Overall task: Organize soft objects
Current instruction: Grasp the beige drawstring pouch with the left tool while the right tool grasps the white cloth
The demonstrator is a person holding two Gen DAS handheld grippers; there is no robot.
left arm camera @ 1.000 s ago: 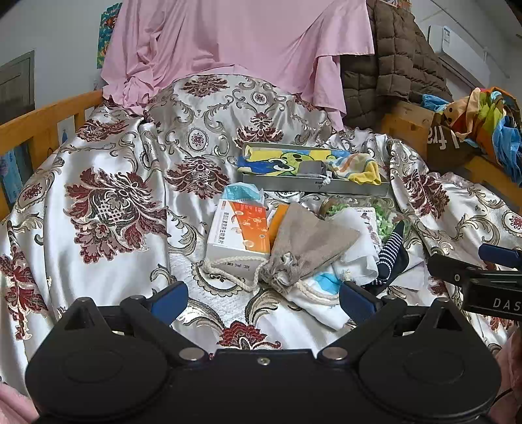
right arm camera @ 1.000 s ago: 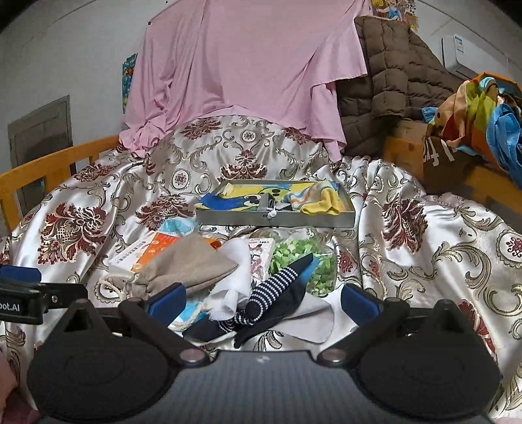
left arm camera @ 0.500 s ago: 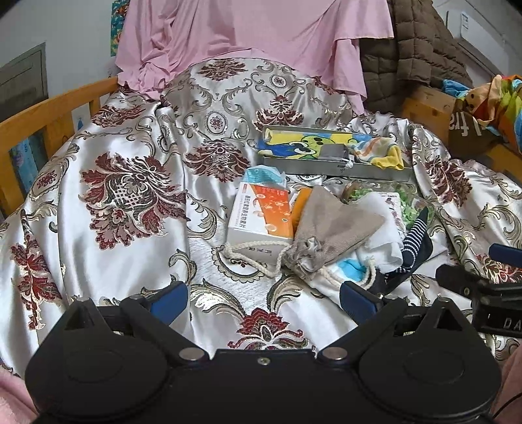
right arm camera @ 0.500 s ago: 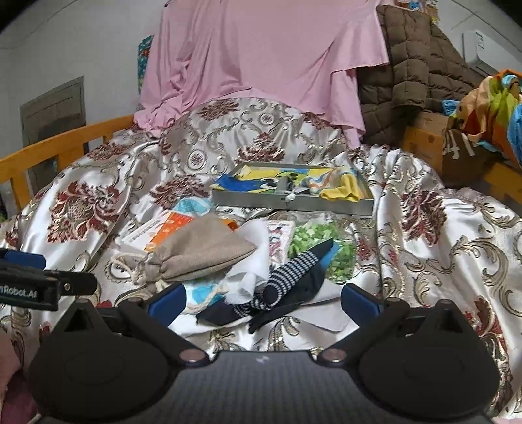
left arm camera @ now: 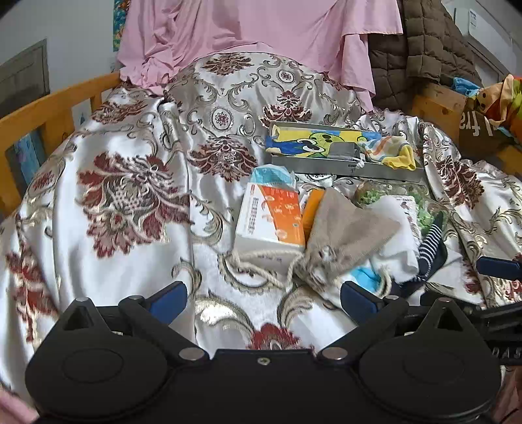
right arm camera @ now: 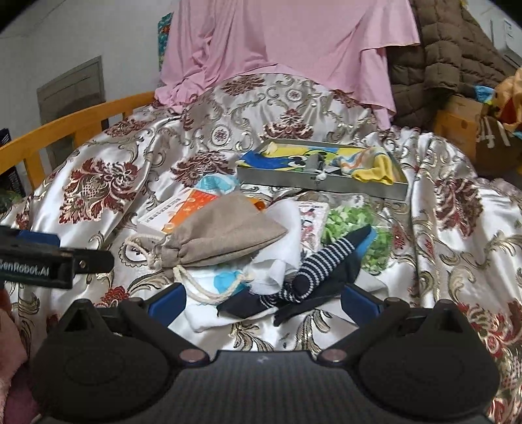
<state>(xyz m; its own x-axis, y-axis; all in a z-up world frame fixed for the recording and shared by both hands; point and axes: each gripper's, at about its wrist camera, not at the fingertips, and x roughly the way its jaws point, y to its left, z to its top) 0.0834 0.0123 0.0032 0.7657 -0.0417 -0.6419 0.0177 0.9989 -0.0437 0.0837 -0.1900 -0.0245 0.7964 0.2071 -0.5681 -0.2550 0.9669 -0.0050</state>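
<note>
A pile lies on the floral satin bedspread (left arm camera: 137,195): a beige drawstring pouch (left arm camera: 345,231) (right arm camera: 225,234), a white cloth (right arm camera: 287,241), a navy striped sock (right arm camera: 323,264) and an orange-white box (left arm camera: 270,215). Behind it stands a grey metal tray (right arm camera: 326,187) holding a cartoon cloth (left arm camera: 313,143) and a yellow striped cloth (right arm camera: 372,166). My left gripper (left arm camera: 264,295) is open and empty, just short of the pouch's cord. My right gripper (right arm camera: 264,298) is open and empty, with the sock's near end between its fingertips.
A clear bag of green pieces (right arm camera: 359,228) lies beside the sock. A pink sheet (left arm camera: 261,29) and a brown quilted blanket (right arm camera: 450,58) hang at the back. Wooden bed rails (left arm camera: 49,111) run along the left. Colourful clothes (left arm camera: 502,98) sit at the right.
Both grippers have shifted left and slightly back, so the pile sits further right in each view. Both stay open and nothing has been picked up.
</note>
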